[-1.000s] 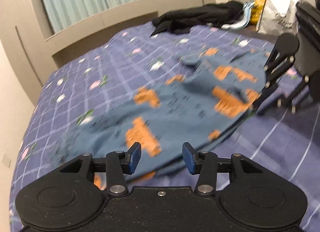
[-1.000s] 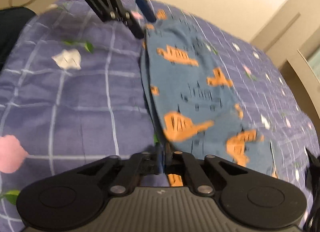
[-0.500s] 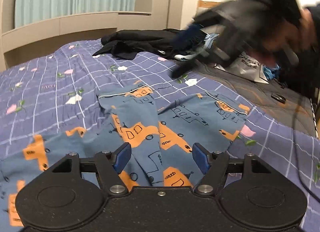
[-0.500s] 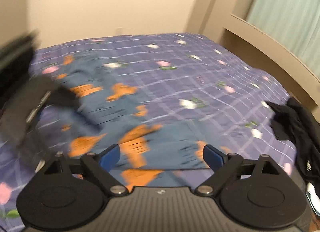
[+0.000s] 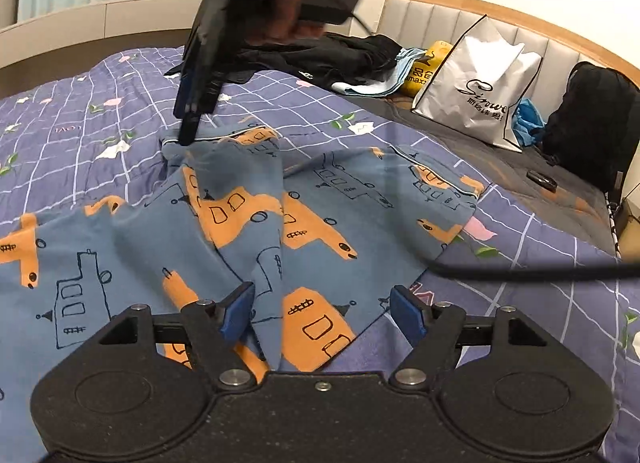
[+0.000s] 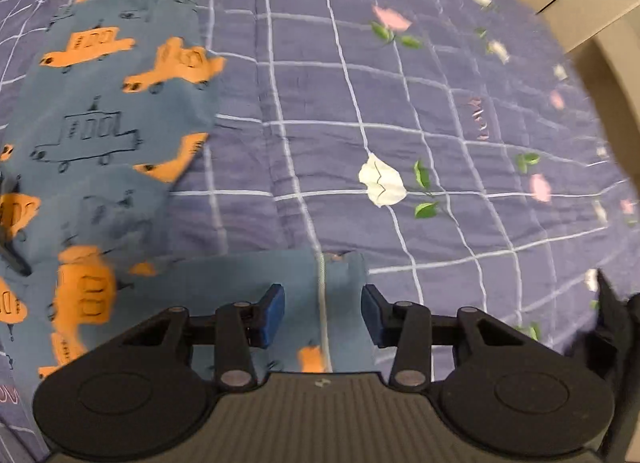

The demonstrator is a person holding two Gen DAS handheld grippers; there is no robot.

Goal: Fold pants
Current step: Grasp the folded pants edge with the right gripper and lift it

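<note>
Since earlier, soft printed pants (image 5: 248,223) flattened, perhaps creased, on quilted bedspread (image 5: 120,103)

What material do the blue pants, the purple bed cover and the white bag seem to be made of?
Pants: soft, matte woven or knit cloth, probably cotton; it drapes and creases in loose folds. Bed cover: matte quilted fabric; stitched grid lines and a slightly puckered surface show it. White bag: stiff, lightly shiny sheet, perhaps coated paper or plastic; it stands up with sharp creases.
</note>
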